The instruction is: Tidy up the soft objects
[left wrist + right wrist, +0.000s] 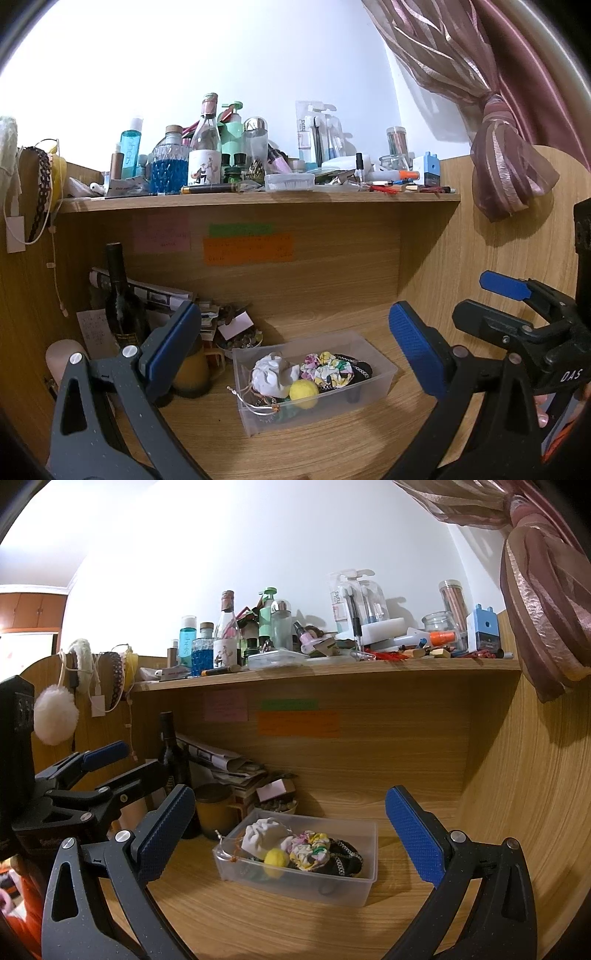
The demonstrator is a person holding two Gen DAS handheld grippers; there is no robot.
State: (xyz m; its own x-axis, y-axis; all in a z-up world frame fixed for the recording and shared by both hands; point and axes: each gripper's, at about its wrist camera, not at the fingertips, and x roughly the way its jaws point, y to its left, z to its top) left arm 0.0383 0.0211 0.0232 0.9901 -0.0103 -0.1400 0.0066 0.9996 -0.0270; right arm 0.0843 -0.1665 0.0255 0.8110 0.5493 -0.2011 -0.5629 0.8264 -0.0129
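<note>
A clear plastic bin stands on the wooden desk. It holds a white cloth, a yellow pom-pom ball, a floral scrunchie and a dark chained item. My left gripper is open and empty, held above and before the bin. My right gripper is open and empty, also before the bin. The right gripper shows at the right of the left wrist view; the left gripper shows at the left of the right wrist view.
A dark wine bottle, a yellow mug, stacked papers and a small bowl stand behind the bin. A crowded shelf of bottles runs above. A curtain hangs right. White earmuffs hang left.
</note>
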